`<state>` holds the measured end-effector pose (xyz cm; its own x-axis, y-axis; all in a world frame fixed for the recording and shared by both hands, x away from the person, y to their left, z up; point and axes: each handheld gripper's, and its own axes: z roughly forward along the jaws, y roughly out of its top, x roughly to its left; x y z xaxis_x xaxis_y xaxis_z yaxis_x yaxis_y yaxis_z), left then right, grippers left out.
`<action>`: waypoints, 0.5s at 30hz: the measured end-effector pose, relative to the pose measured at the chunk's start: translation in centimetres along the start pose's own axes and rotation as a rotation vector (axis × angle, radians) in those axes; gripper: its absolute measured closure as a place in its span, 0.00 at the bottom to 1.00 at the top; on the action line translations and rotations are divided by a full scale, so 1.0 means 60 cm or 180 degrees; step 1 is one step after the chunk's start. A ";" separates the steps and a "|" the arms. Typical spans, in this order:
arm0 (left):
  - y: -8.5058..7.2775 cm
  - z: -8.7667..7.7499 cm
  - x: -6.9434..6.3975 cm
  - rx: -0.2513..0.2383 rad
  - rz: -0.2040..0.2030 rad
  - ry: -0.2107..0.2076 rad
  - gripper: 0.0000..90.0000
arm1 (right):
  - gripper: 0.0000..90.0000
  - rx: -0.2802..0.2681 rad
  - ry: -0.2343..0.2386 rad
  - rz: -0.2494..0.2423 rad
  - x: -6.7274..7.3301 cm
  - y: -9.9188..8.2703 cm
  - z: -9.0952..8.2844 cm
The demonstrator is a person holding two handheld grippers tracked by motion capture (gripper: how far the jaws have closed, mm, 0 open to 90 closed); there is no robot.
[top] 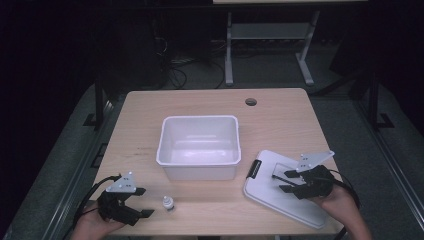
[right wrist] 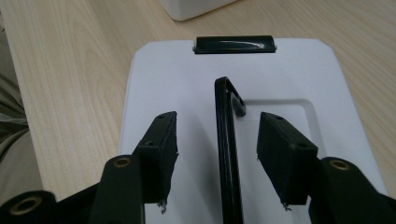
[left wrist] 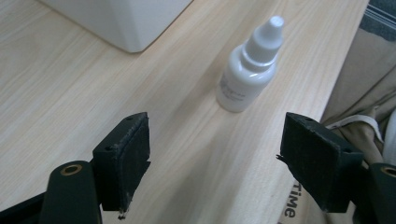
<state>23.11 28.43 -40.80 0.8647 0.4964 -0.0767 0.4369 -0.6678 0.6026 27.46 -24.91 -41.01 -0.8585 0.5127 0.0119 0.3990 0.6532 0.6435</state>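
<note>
A small white dropper bottle (top: pixel 169 203) stands upright near the table's front edge, just right of my left gripper (top: pixel 146 202). In the left gripper view the bottle (left wrist: pixel 250 70) is ahead of the open jaws and a little right, apart from both pads, and the left gripper (left wrist: pixel 215 154) holds nothing. A white lid (top: pixel 280 200) lies flat at the front right. My right gripper (top: pixel 285 181) hovers over it. In the right gripper view a thin black handle (right wrist: pixel 227 154) rises from the lid (right wrist: pixel 154 74) between the jaws of the right gripper (right wrist: pixel 217 140), with gaps on both sides.
A white open bin (top: pixel 199 118) sits mid-table and looks empty. A black latch (right wrist: pixel 233 45) edges the lid's far end. A round cable hole (top: pixel 251 102) is near the table's back edge. The person's lap (left wrist: pixel 364 93) lies beyond the front edge.
</note>
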 end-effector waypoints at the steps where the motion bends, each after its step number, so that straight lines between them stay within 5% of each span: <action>1: 0.000 0.000 0.000 0.0000 0.0000 0.0000 0.26 | 0.52 0.0000 0.0000 0.0000 0.000 0.000 0.000; 15: 0.037 0.019 -0.014 0.0203 0.0201 -0.0054 0.25 | 0.50 0.0028 -0.0016 -0.0037 -0.001 0.002 -0.004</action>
<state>23.63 25.86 -40.30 0.8949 0.4429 -0.0539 0.3957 -0.7319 0.5548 27.46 -24.99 -40.77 -0.8615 0.5077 0.0005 0.3917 0.6641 0.6368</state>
